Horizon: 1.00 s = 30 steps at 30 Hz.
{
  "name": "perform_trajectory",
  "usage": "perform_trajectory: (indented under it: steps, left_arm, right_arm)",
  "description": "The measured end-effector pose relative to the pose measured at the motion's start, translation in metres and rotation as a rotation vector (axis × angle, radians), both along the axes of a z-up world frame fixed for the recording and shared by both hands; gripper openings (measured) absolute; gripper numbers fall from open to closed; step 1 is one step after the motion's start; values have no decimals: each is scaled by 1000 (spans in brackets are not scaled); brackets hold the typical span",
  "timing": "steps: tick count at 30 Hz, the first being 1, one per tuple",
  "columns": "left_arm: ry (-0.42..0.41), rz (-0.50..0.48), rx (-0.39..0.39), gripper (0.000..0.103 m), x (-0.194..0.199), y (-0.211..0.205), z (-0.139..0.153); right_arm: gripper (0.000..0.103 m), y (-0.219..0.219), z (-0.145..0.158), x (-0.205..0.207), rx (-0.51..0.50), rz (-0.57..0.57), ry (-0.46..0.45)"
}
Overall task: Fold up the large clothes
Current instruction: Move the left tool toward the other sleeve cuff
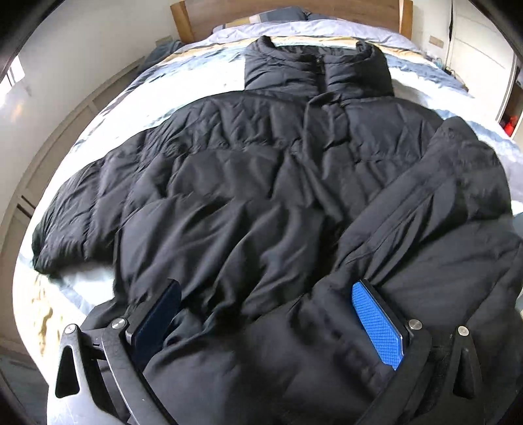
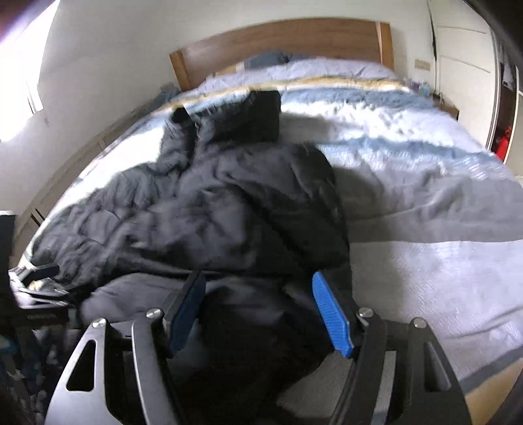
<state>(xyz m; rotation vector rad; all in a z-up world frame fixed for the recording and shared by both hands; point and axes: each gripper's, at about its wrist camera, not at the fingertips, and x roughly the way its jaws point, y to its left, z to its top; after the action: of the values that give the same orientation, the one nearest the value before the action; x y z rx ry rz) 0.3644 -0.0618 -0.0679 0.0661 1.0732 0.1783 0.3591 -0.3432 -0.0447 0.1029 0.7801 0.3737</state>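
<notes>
A large black puffer jacket [image 1: 248, 183] lies front up on the bed, collar toward the headboard. Its right sleeve is folded over onto the body; its left sleeve [image 1: 75, 212] lies spread out. My left gripper [image 1: 264, 314] is open at the jacket's hem, with jacket fabric bulging between its blue-padded fingers [image 1: 376, 323]. In the right wrist view the jacket [image 2: 202, 202] lies bunched at the left. My right gripper [image 2: 258, 310] is open, its fingers [image 2: 330, 314] astride a fold of black fabric at the jacket's near right edge.
The bed has a blue, white and yellow striped cover [image 2: 408, 157] and a wooden headboard [image 2: 281, 42]. Pillows [image 1: 294, 23] lie at the head. A wall and low drawers [image 1: 49, 153] run along the left. A white wardrobe [image 2: 464, 59] stands at the right.
</notes>
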Motion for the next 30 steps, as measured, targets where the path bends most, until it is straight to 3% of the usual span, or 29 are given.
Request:
perform_trajectory:
  steps: [4, 9, 17, 25, 30]
  left_arm:
    - [19, 23, 26, 103, -17, 11, -4]
    - [7, 25, 13, 103, -46, 25, 11]
    - [-85, -2, -63, 102, -117, 56, 63]
    - [-167, -56, -89, 102, -200, 89, 108]
    - [-254, -39, -176, 102, -246, 132, 133]
  right_arm:
    - [68, 18, -8, -27, -45, 31, 17]
    - [68, 9, -15, -35, -68, -42, 84]
    - [68, 21, 35, -95, -55, -56, 6]
    - [68, 39, 75, -165, -42, -86, -43]
    - [68, 48, 102, -211, -27, -122, -85]
